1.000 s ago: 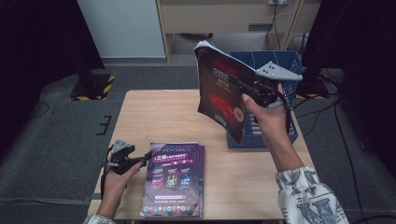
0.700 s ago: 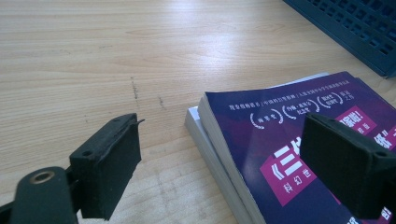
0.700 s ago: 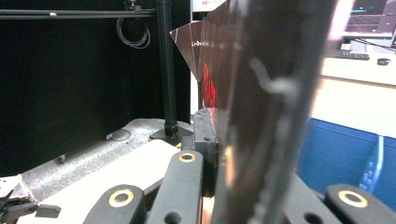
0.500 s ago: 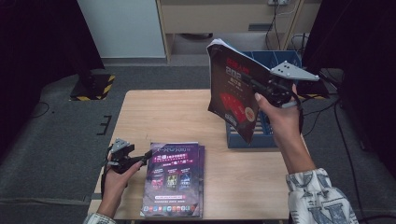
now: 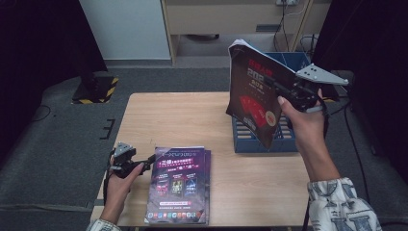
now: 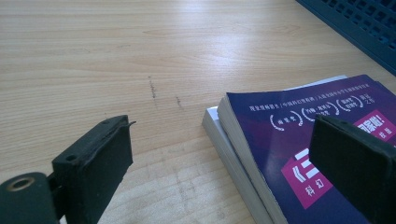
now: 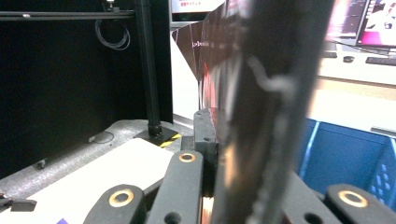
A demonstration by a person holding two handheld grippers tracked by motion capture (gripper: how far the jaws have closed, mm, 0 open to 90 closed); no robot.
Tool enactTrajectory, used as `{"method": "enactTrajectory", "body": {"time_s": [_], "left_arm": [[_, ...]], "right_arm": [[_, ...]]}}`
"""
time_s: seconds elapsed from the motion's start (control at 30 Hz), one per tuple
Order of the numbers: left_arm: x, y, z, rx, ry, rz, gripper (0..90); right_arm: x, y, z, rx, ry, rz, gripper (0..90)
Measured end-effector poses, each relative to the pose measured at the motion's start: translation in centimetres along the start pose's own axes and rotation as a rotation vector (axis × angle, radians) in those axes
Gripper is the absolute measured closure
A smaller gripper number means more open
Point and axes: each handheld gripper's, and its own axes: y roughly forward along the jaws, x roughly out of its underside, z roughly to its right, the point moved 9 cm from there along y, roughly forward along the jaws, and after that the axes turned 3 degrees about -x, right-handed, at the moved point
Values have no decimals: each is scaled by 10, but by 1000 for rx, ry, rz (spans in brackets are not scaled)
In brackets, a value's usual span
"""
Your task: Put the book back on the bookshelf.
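I'm looking at what seems to be a lab or studio corner set up for recording. A plain wooden table (image 5: 192,120) is sitting on grey carpet (image 5: 57,144), with black curtains (image 5: 38,43) hanging on both sides. A black metal stand (image 7: 148,65) is resting on a base marked with yellow-black hazard tape (image 5: 111,89). Cables (image 5: 293,41) are trailing along the back wall, and monitors (image 7: 364,21) are glowing on a desk beyond.

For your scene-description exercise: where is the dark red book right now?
In the high view, the dark red book is at the right, clamped in the right hand-held gripper and raised above the blue crate.
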Motion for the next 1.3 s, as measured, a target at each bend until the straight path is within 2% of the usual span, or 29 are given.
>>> {"method": "enactTrajectory", "body": {"time_s": [0.4,0.63,0.93,1.1,1.3], "left_arm": [[2,-1,-3,-3,0,1,59],[0,-1,0,0,16,6,60],[2,-1,2,-8,44,-1,60],[1,-2,2,-6,44,4,60],[0,-2,3,-7,55,3,60]], "right_arm": [[7,-10,20,44,13,-8,871],[11,-11,28,71,6,-21,871],[18,4,38,112,20,-28,871],[21,19,45,170,26,-23,871],[20,32,50,202,37,-19,871]]}}
